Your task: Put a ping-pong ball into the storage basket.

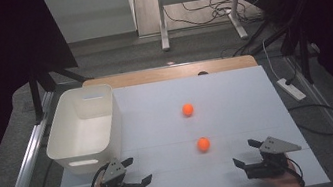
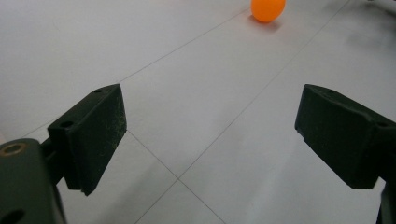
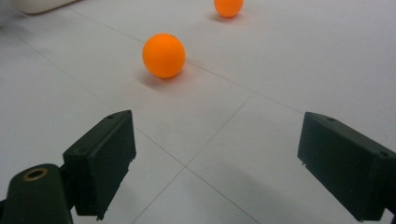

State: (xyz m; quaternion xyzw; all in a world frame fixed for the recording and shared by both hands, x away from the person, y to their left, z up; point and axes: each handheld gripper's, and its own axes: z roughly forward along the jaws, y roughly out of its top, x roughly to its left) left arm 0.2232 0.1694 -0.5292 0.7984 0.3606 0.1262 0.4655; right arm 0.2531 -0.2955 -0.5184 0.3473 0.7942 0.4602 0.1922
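Two orange balls lie on the white table top: the near ball (image 1: pixel 203 144) in the middle and the far ball (image 1: pixel 187 109) a little beyond it. My left gripper (image 1: pixel 137 170) rests at the front left, angled toward the near ball, open and holding nothing. At the front right, my right gripper (image 1: pixel 244 152) is open and holds nothing as well. In the left gripper view the jaws of the left gripper (image 2: pixel 210 121) stand wide apart over bare table, with one orange ball (image 2: pixel 267 9) far ahead. The right gripper (image 3: pixel 215 154) faces the near ball (image 3: pixel 164 55), and the far ball (image 3: pixel 228 7) lies behind it.
A white plastic bin (image 1: pixel 84 129) stands at the table's left edge, just beyond my left gripper; its corner (image 3: pixel 37 4) appears in the right gripper view. Metal rails run along both sides of the table. Cables and a power strip (image 1: pixel 291 89) lie on the floor to the right.
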